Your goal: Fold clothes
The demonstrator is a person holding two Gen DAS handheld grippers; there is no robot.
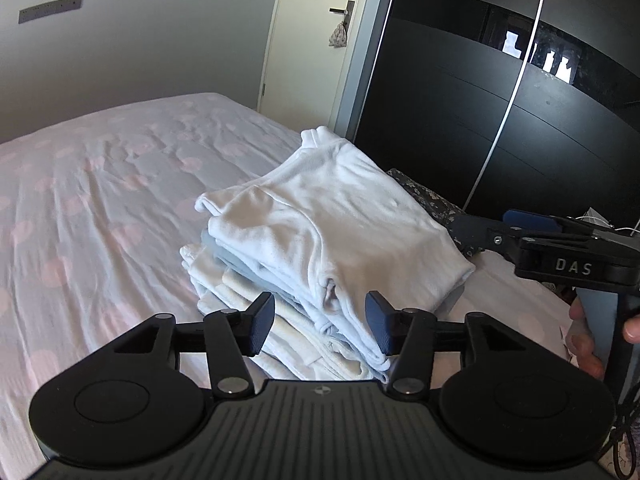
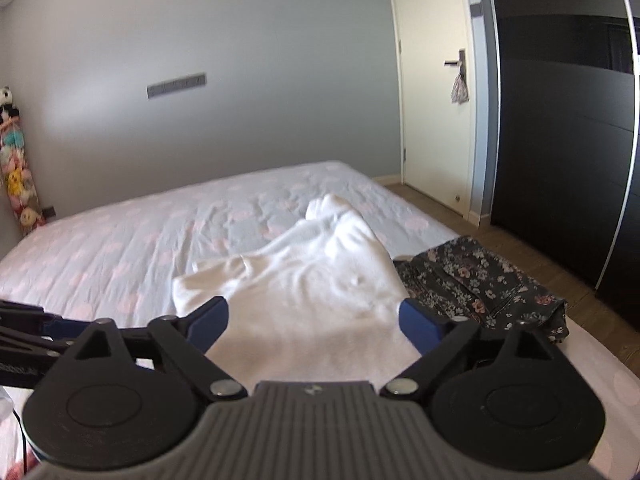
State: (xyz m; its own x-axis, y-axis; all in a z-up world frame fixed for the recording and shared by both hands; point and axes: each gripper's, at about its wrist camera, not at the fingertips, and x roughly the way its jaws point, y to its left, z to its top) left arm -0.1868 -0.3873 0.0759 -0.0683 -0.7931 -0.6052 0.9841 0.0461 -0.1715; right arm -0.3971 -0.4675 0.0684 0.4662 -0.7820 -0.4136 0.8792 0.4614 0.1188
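A stack of folded pale clothes (image 1: 280,304) lies on the bed, topped by a folded white garment (image 1: 340,224), which also shows in the right wrist view (image 2: 312,292). My left gripper (image 1: 320,326) is open and empty, its pads either side of the stack's near corner. My right gripper (image 2: 314,322) is open and empty just above the white garment's near edge; it also shows from the side in the left wrist view (image 1: 532,220). A dark floral garment (image 2: 480,280) lies folded to the right of the stack.
The bed (image 1: 100,200) has a pale sheet with pink spots and spreads to the left. A black wardrobe (image 1: 500,100) stands on the right, a white door (image 2: 436,100) beside it. Wood floor (image 2: 520,248) runs along the bed's right edge.
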